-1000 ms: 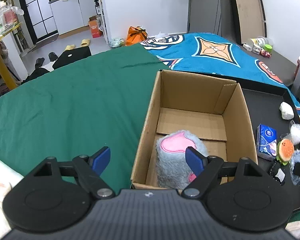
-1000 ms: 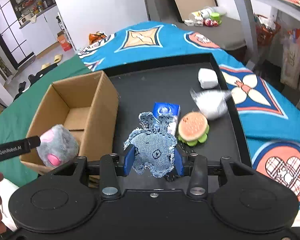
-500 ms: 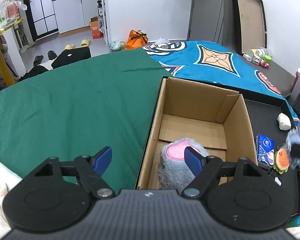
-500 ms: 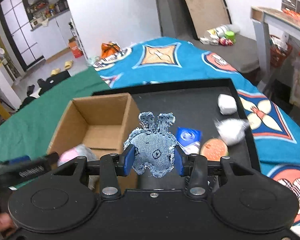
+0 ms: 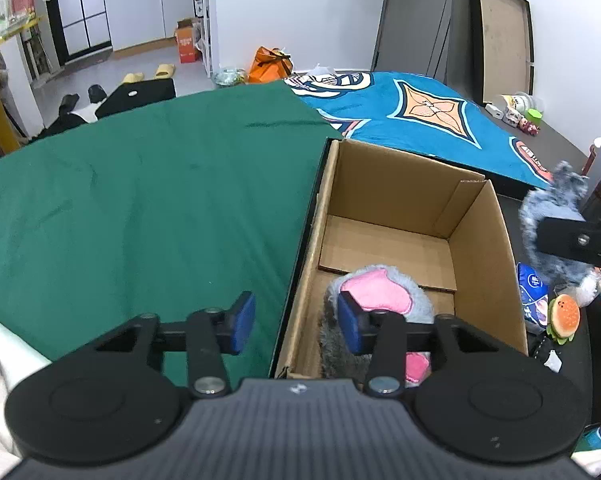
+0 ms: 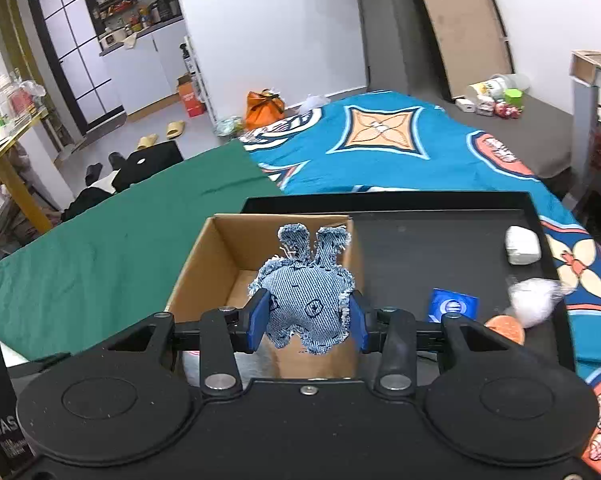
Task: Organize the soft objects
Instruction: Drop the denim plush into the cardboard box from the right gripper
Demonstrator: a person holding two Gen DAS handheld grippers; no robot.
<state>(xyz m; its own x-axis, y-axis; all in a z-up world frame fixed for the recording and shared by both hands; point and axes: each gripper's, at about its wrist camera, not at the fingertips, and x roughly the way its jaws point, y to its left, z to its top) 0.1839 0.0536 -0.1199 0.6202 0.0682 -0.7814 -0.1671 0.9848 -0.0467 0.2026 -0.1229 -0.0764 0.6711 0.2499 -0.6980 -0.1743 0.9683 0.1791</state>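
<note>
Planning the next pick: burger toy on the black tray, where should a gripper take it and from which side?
Grip the burger toy across its round bun faces, coming from above. It stands on edge, leaning by the blue packet, near the cardboard box, so low side approaches look crowded.

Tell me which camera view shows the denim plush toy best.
The right wrist view. There the denim plush toy sits centred and sharp between the pads of the right hand-held gripper, above the cardboard box. The left wrist view shows it only as a blurred patch at the right edge, partly hidden.
</note>
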